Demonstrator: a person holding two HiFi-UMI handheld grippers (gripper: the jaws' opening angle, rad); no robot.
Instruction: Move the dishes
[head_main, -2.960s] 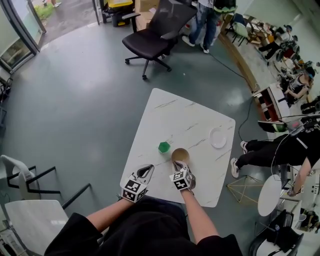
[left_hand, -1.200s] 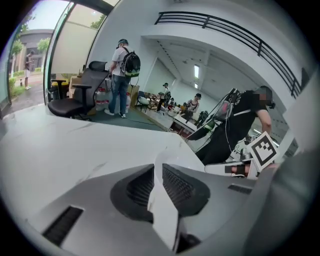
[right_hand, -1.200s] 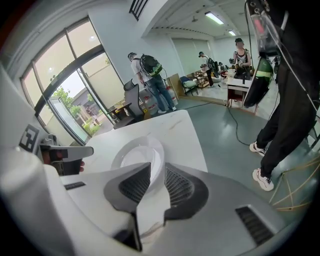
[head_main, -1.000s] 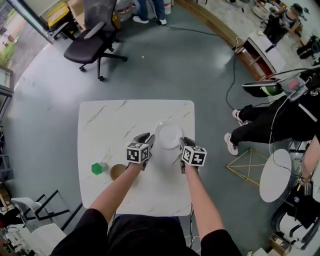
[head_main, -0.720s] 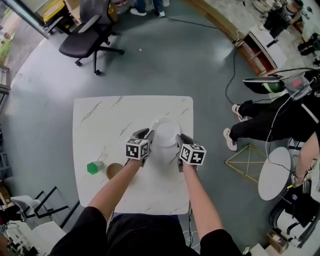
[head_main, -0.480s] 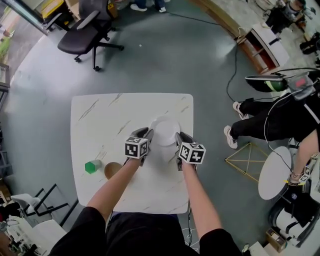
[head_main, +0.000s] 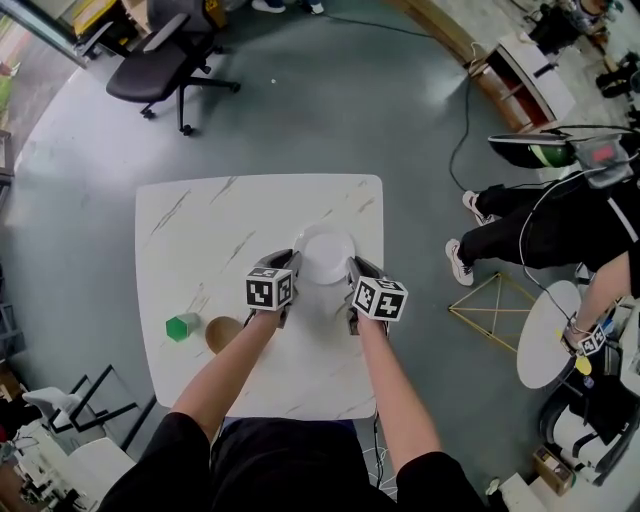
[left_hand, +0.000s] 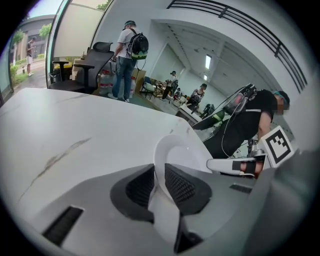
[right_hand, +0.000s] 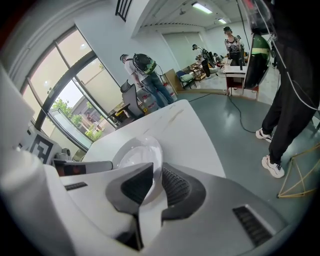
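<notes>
One white, marble-veined table (head_main: 200, 230) takes up the middle of the floor. A black office chair (head_main: 160, 60) stands well beyond the fingers, off to their left. A white plate (head_main: 325, 255) sits over the table's right half, caught between the two grippers at opposite edges.

The left gripper (head_main: 284, 268) has its jaws drawn in to a narrow slit on the plate's left rim. In the left gripper view the plate (left_hand: 177, 150) runs down between the dark ribbed pads (left_hand: 140, 186), which press it from both sides. The right gripper (head_main: 355, 270) does the same on the right rim. In the right gripper view the plate (right_hand: 140, 150) is pinched between that gripper's pads (right_hand: 175, 186), and its bowl opens out just past the fingertips. Whether the plate is clear of the tabletop, I cannot tell.

A brown bowl (head_main: 222, 333) rests well apart from the left fingers, to their left and nearer the person. A small green cube (head_main: 181, 326) sits just beside its left.
</notes>
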